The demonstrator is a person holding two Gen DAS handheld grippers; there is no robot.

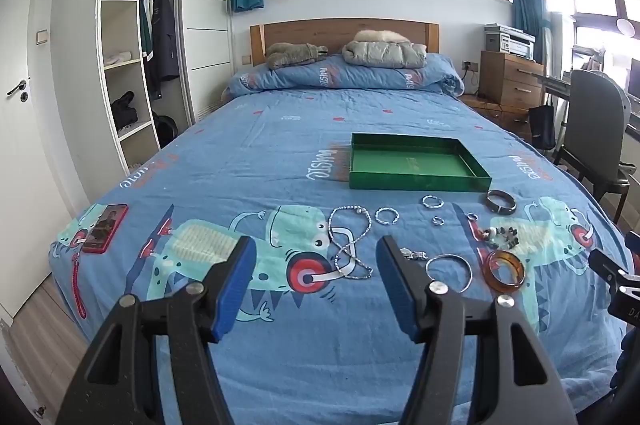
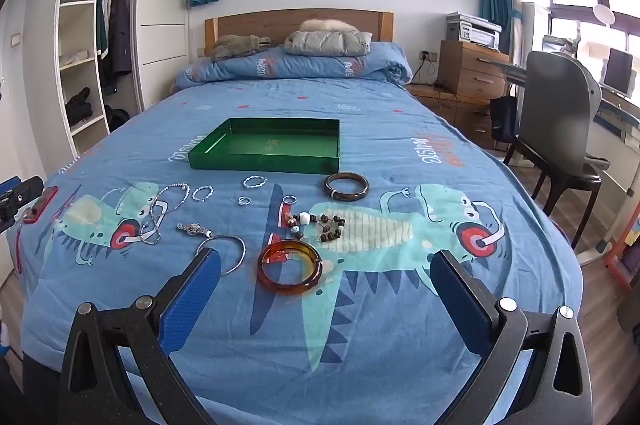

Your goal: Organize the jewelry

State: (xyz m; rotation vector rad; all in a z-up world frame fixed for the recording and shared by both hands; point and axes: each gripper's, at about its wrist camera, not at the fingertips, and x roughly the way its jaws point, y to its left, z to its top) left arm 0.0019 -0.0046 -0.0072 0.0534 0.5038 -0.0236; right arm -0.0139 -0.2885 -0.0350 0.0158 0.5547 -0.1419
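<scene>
The left gripper [image 1: 316,257] hovered over the blue bedspread [image 1: 280,145] with its fingers spread wide and nothing between them. The silver chain necklace [image 1: 350,245] lay on the cloth inside that gap, nearer the right-hand finger. Just past that finger, toward 3 o'clock, sat a small silver watch [image 1: 414,254], then a thin silver bangle [image 1: 449,271] and an amber bangle [image 1: 505,270].

The right gripper [image 2: 326,265] was likewise released, holding nothing. The amber bangle [image 2: 289,272] lay between its fingers, closer to the left one, and the thin silver bangle [image 2: 224,254] touched that finger's tip. The bead bracelet [image 2: 320,223] sat at 12 o'clock from the amber one, with the dark bangle [image 2: 346,186] beyond it at 1 o'clock. Small silver rings [image 2: 254,182] were scattered nearby.

The green tray [image 2: 264,161] stood farther up the bed at 12 o'clock, with no jewelry in it. A red phone [image 1: 105,228] lay at the left edge.
</scene>
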